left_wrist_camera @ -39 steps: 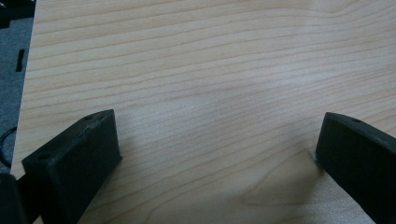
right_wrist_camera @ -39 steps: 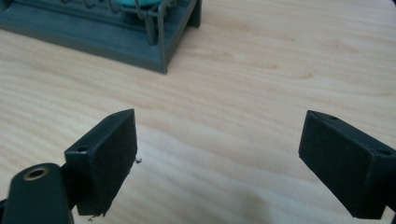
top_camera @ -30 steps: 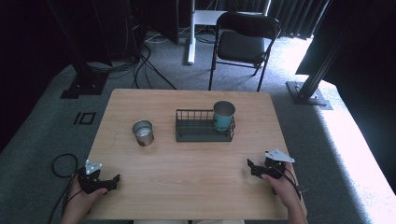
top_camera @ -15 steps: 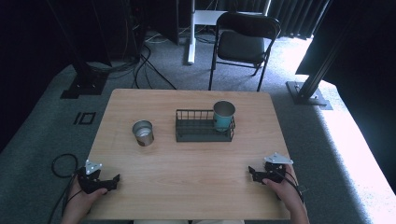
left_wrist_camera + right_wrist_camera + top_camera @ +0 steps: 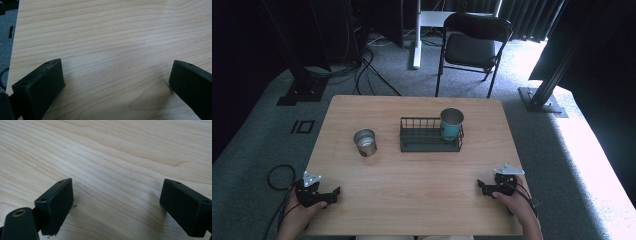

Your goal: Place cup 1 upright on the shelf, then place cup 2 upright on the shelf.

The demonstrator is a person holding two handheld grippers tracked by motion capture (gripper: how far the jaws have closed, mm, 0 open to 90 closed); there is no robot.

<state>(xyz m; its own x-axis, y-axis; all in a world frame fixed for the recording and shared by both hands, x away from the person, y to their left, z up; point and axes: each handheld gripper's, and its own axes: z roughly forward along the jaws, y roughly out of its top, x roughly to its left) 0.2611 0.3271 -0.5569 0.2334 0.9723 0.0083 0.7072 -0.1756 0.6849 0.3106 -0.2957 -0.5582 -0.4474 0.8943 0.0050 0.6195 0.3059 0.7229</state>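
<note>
Both grippers rest low on the worktop (image 5: 412,200), jaws spread wide with nothing between: left gripper (image 5: 334,192) at 8 o'clock, right gripper (image 5: 480,186) at 4 o'clock. Silver cup (image 5: 365,142) stands at 11 o'clock, just left of the rack (image 5: 424,142), which holds a teal cup (image 5: 451,124) at its right end

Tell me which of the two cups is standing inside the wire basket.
The teal cup, at the right end of the black wire basket. The silver cup stands on the bare table, left of it.
</note>
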